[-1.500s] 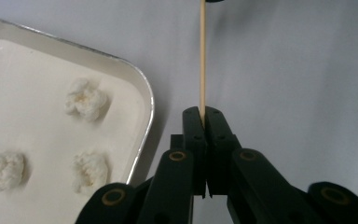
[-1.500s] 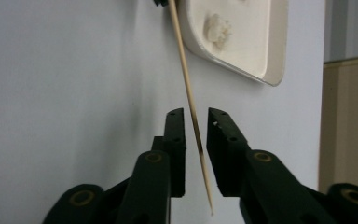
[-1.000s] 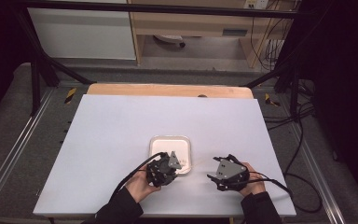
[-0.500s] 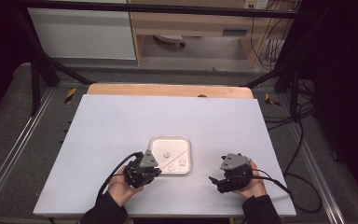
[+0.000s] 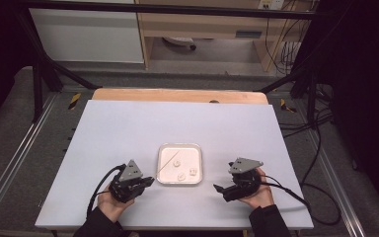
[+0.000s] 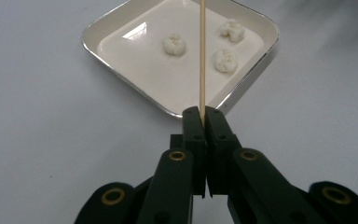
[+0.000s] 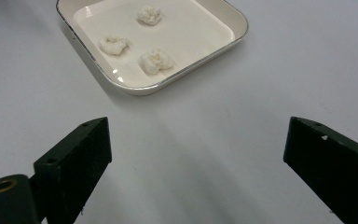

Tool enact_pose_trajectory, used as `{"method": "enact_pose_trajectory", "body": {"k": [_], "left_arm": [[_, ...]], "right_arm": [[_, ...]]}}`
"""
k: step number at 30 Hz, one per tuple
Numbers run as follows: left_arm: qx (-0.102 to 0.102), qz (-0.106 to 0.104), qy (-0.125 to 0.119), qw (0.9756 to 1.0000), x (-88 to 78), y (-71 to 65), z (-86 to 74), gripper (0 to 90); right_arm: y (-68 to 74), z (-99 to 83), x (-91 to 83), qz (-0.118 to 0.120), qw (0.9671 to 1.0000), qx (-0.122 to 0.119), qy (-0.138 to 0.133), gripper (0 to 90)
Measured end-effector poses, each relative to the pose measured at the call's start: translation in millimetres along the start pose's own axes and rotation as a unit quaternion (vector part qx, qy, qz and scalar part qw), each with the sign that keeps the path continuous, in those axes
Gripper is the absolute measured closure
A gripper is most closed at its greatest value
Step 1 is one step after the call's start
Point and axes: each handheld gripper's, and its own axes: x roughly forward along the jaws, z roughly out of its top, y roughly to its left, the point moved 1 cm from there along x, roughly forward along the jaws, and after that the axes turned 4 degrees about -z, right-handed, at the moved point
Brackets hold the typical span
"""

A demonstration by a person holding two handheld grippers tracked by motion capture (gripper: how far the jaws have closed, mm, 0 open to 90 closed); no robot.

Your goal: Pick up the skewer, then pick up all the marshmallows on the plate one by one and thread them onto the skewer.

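A square white tray (image 5: 196, 150) near the table's front holds three small white lumps (image 6: 174, 44). My left gripper (image 5: 149, 181) sits just left of the tray, shut on a thin wooden skewer (image 6: 202, 56) that reaches out over the tray above the lumps. To the right of the tray my right gripper (image 5: 221, 191) faces it; its jaws have just been opening. In the right gripper view that gripper (image 7: 196, 154) stands wide open over bare table, and the tray (image 7: 121, 79) with the lumps (image 7: 156, 60) lies a little ahead of it.
The pale table top (image 5: 128, 128) stretches wide behind and beside the tray, and a wooden strip (image 5: 177, 95) runs along its far edge. Metal rails and cables flank the table, and shelving stands beyond it.
My left gripper has drawn back to the left, from over the tray to beside it, with the skewer in it. My right gripper's jaws have spread wider apart.
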Motion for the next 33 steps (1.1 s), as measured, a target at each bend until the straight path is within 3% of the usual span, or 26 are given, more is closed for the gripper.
{"method": "enact_pose_trajectory", "body": {"k": [3,14,33], "left_arm": [[-0.007,0.003,-0.006,1.0000,-3.1,4.1,-6.4,88.4],[-0.020,0.019,-0.020,0.9994,-8.7,11.7,-16.5,88.4],[-0.022,0.020,-0.018,0.9994,-3.8,13.1,-20.5,88.3]], "right_arm": [[3.9,6.1,5.2,0.006,1.0000,-0.002,0.001,7.4],[8.7,35.8,31.1,0.017,0.9976,0.060,-0.032,3.4],[15.3,69.0,82.7,0.016,0.9967,0.079,0.002,5.6]]}}
